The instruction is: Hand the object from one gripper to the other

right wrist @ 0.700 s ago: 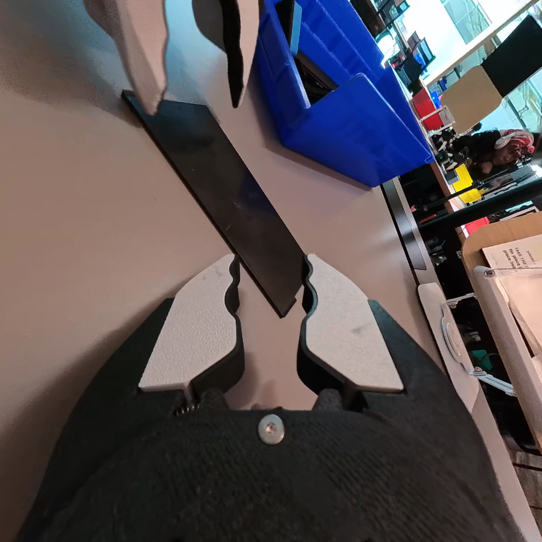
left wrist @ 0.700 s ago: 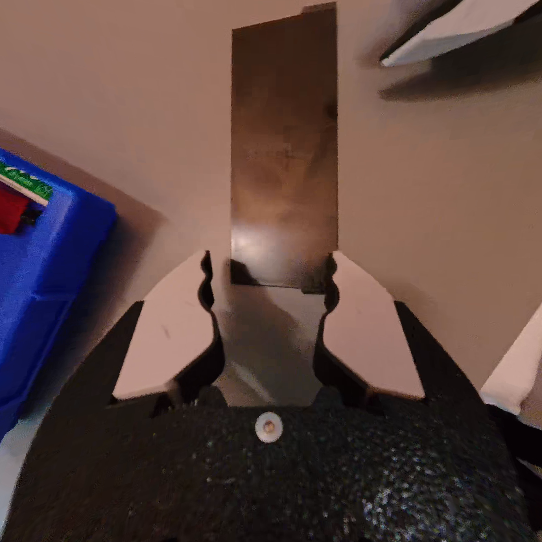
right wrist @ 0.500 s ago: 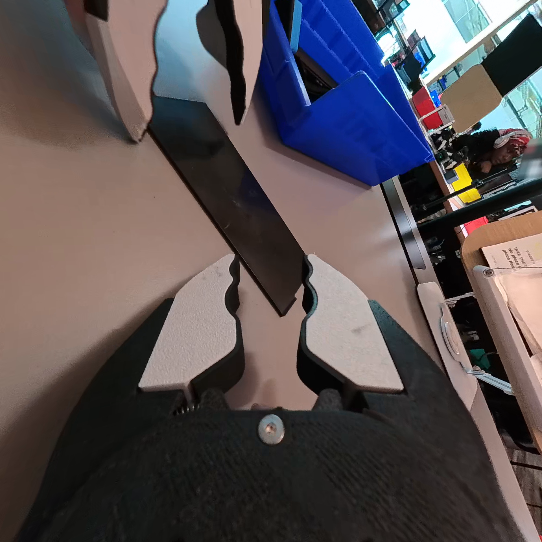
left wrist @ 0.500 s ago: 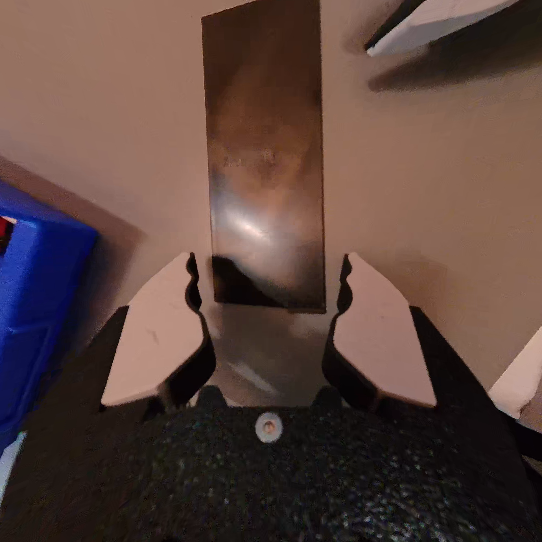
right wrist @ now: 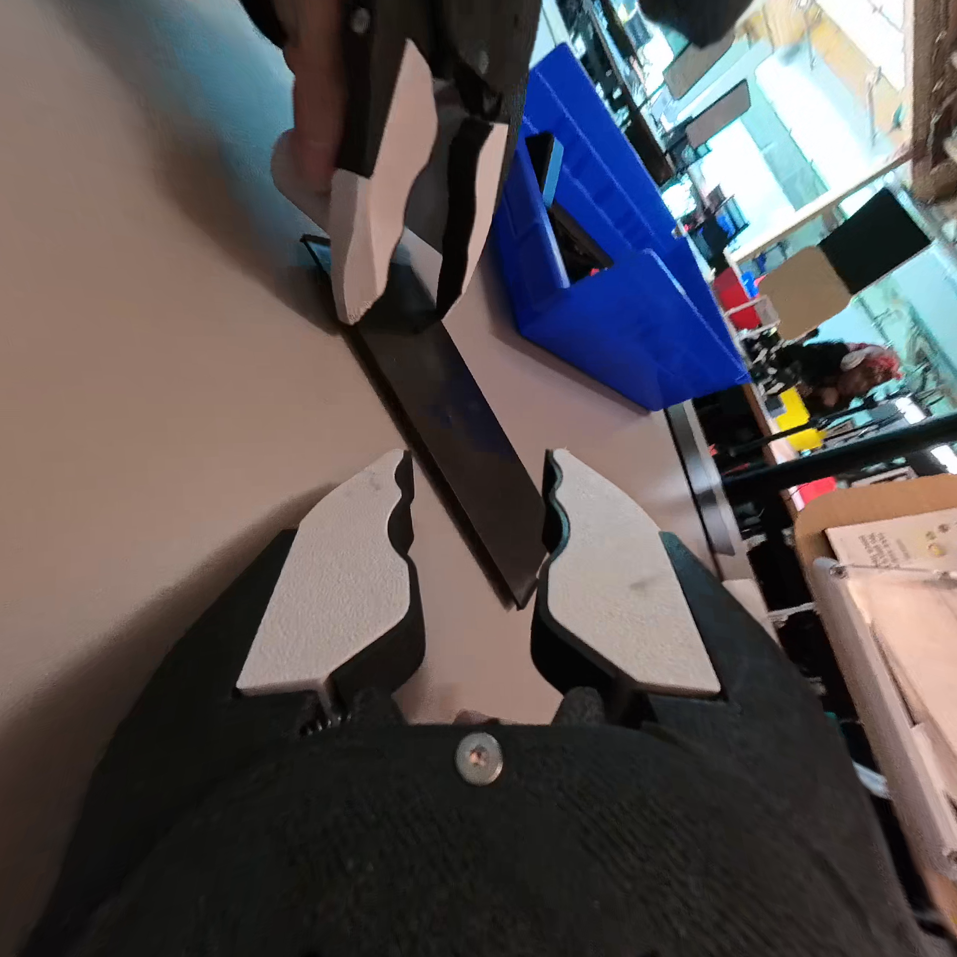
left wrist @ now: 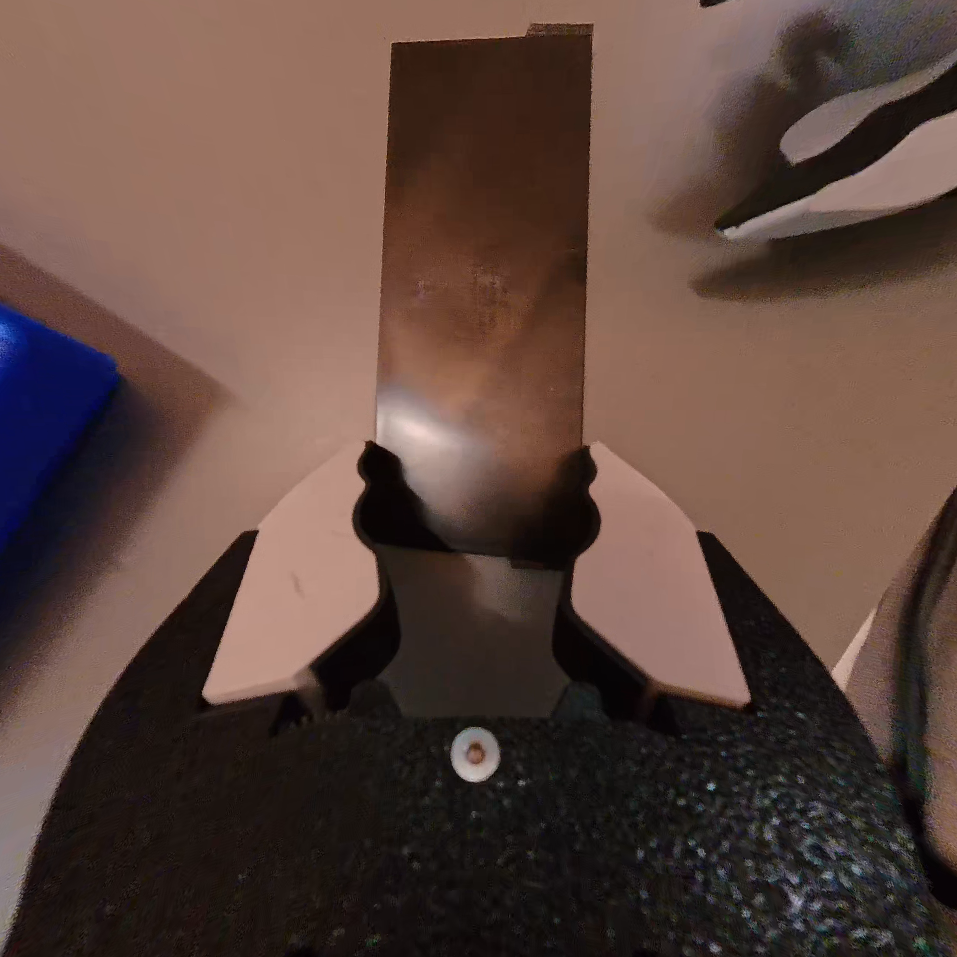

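Observation:
A flat black plate [left wrist: 487, 233] lies on the beige table [left wrist: 207, 181]. In the left wrist view its near end sits between my left gripper's [left wrist: 476, 455] fingers, which press against its two long edges. The right wrist view shows that gripper [right wrist: 399, 310] pointing down onto the far end of the plate [right wrist: 455, 414]. My right gripper [right wrist: 476, 466] is open; the plate's near end shows between its fingers, with a gap on the left side. In the left wrist view the right gripper [left wrist: 828, 171] is blurred, to the right of the plate and apart from it.
A blue bin [right wrist: 621, 290] stands on the table beyond the plate; it also shows at the left edge of the left wrist view [left wrist: 41, 404]. A cardboard box with a white frame [right wrist: 880, 621] is at the right. A person [right wrist: 849, 373] sits far back.
My left gripper has come down and forward over the plate's end, and its fingers have closed in to the plate's edges. My right gripper has kept its opening and shifted a little.

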{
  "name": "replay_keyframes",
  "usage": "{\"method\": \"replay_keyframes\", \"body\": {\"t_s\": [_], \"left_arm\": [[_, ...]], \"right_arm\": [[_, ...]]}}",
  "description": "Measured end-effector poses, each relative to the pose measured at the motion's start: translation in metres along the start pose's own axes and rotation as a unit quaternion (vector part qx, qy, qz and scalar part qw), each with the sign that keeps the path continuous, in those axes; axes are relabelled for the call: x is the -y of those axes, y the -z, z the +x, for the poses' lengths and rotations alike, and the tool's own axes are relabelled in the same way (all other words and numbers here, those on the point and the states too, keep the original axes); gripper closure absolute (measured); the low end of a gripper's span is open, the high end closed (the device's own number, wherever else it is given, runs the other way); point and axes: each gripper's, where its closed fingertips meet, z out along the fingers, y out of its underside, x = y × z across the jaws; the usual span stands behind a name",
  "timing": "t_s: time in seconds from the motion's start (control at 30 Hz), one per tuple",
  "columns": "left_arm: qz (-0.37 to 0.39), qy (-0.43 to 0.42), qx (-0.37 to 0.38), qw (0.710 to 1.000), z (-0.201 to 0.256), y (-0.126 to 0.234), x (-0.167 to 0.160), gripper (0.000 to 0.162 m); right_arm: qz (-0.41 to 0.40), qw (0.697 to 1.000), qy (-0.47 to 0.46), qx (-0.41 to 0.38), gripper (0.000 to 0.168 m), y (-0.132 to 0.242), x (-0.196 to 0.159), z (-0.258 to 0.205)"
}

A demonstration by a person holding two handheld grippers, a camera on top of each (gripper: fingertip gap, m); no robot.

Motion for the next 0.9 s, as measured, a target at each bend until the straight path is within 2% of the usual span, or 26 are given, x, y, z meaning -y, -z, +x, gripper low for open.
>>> {"method": "replay_keyframes", "body": {"t_s": [0.13, 0.23, 0.27, 0.37, 0.4, 0.47, 0.53, 0.63, 0.77, 0.83, 0.9], "left_arm": [[0.011, 0.050, -0.062, 0.997, 0.014, 0.004, 0.003, 0.089], [0.018, 0.090, -0.100, 0.991, 0.022, 0.008, 0.005, 0.089], [0.019, 0.098, -0.121, 0.988, 0.028, 0.009, 0.006, 0.089], [0.019, 0.094, -0.169, 0.981, 0.042, 0.011, 0.006, 0.088], [0.019, 0.088, -0.172, 0.981, 0.044, 0.012, 0.007, 0.088], [0.028, 0.077, -0.165, 0.983, 0.045, 0.015, 0.012, 0.089], [0.068, 0.061, -0.141, 0.986, 0.041, 0.027, 0.026, 0.088], [0.187, 0.021, -0.088, 0.978, 0.037, 0.067, 0.063, 0.087], [0.354, -0.060, -0.048, 0.932, 0.056, 0.129, 0.105, 0.082], [0.404, -0.099, -0.034, 0.909, 0.066, 0.147, 0.114, 0.082], [0.437, -0.132, -0.013, 0.890, 0.071, 0.156, 0.120, 0.081]], "right_arm": [[0.004, 0.998, 0.059, -0.021, 0.119, -0.006, 0.008, -0.001], [-0.042, 0.992, 0.118, -0.008, 0.119, -0.016, -0.004, -0.012], [-0.060, 0.988, 0.140, -0.005, 0.129, -0.018, -0.009, -0.014], [-0.100, 0.974, 0.201, -0.022, 0.143, -0.019, -0.018, -0.010], [-0.109, 0.971, 0.212, -0.022, 0.162, -0.018, -0.021, -0.010], [-0.112, 0.968, 0.222, -0.027, 0.167, -0.016, -0.020, -0.006], [-0.109, 0.972, 0.196, -0.065, 0.166, -0.012, -0.014, 0.009], [-0.068, 0.978, 0.138, -0.141, 0.167, -0.001, 0.000, 0.036], [-0.007, 0.970, 0.035, -0.242, 0.167, 0.025, 0.015, 0.074], [0.046, 0.964, -0.019, -0.260, 0.167, 0.037, 0.023, 0.083], [0.113, 0.961, -0.070, -0.245, 0.167, 0.046, 0.035, 0.085]]}}
